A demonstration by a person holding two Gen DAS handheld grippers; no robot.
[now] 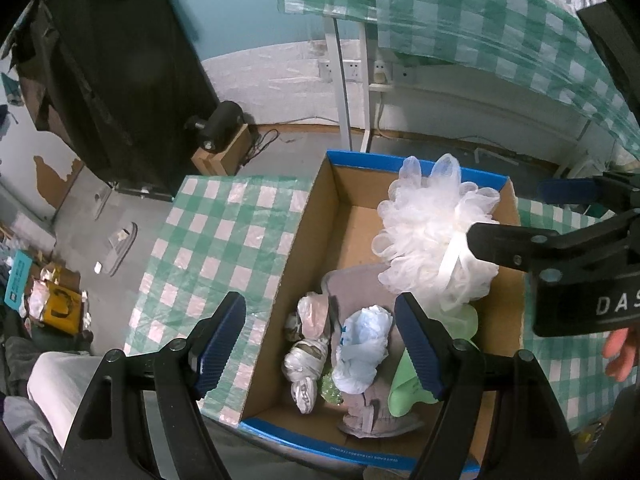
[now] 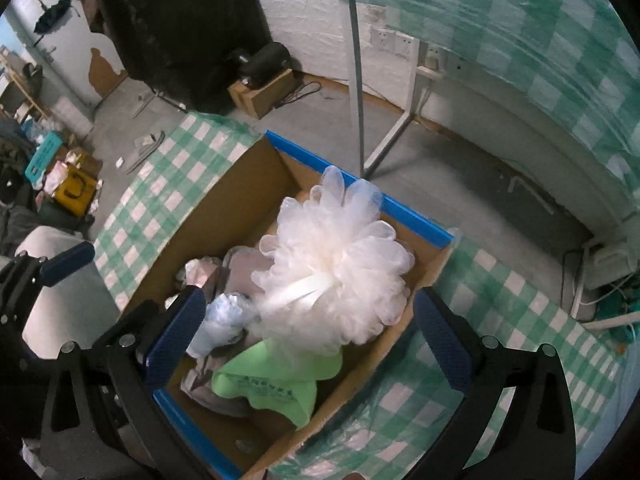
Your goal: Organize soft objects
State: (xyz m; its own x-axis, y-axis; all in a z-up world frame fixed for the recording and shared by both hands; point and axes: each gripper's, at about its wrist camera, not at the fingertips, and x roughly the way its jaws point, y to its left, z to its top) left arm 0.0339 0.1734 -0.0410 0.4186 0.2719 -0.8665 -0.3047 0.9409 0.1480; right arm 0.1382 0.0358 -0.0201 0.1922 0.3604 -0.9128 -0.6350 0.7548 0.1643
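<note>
Your right gripper has its jaws spread wide, and nothing is clamped between them. A white mesh bath pouf sits just ahead of the gap, centred between the two blue pads and a little beyond their tips. Its white ribbon loop runs back toward the jaws, angled slightly to the left pad. In the left wrist view the same ribbon meets one black finger of the right gripper; I cannot tell whether it touches or merely overlaps.

The pouf lies in a cardboard box with blue-taped rims, resting on top of the other soft items: a green cloth directly beneath the right jaws, a pale blue plastic bundle beside the left pad, and grey fabric behind that.

Your left gripper is also open and holds nothing. It hovers above the box's near end, with the blue bundle and two wrapped white bundles between its pads; the pouf lies ahead and to the right of those jaws.

The right hand is the nearer one to the pouf. The box stands on a tabletop covered in green and white checks. The pouf is roughly round, so it has no clear long axis; the ribbon is the only directional feature.
</note>
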